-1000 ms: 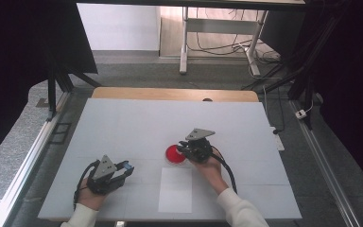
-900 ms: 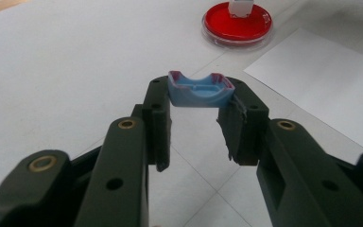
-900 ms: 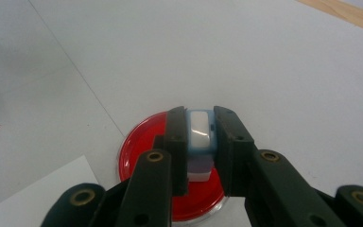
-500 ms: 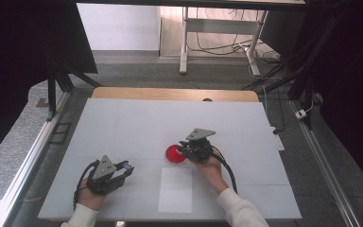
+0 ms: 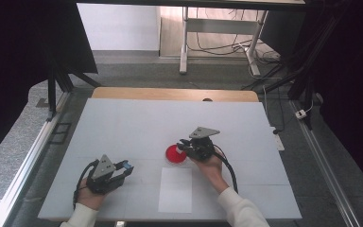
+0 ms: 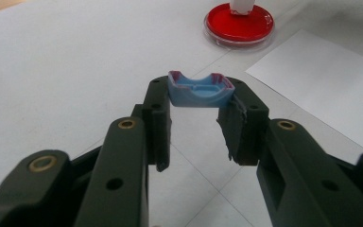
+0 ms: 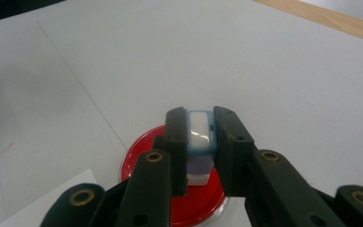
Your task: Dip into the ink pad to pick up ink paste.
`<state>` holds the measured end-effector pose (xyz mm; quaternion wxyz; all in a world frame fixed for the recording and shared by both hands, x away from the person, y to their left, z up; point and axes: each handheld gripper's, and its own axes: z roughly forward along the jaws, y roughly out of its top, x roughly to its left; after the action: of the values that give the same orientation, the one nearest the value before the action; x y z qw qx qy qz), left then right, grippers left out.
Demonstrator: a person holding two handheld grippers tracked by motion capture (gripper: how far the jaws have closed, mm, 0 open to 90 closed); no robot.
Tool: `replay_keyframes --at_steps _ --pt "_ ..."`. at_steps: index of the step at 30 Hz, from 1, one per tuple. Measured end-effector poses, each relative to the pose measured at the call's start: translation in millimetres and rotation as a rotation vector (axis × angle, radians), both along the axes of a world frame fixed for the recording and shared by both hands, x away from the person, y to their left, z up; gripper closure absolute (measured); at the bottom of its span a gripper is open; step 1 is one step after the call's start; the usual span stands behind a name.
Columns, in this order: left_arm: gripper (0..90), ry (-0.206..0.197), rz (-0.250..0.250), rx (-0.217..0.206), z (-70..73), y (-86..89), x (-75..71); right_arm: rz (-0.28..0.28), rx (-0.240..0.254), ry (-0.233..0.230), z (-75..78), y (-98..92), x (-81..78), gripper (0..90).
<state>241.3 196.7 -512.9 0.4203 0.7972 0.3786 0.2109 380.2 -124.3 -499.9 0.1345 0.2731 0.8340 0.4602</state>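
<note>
While the right gripper [image 7: 199,142] clamps a small white block [image 7: 199,130] over the red dish [image 5: 175,154], the left gripper [image 6: 199,124] pinches a light, stiff blue cap [image 6: 199,91] by its ends.

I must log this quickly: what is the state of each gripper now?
Left gripper: closed on a small blue cap.
Right gripper: closed on a small white-and-blue block above the red dish.
</note>
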Motion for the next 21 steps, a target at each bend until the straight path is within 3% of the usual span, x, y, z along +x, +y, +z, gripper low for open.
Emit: replay_keyframes --at_steps 21 --pt "64.4 0.005 -0.004 -0.002 -0.7 -0.3 1.4 0.013 0.033 -0.028 15.2 -3.5 -7.7 75.3"
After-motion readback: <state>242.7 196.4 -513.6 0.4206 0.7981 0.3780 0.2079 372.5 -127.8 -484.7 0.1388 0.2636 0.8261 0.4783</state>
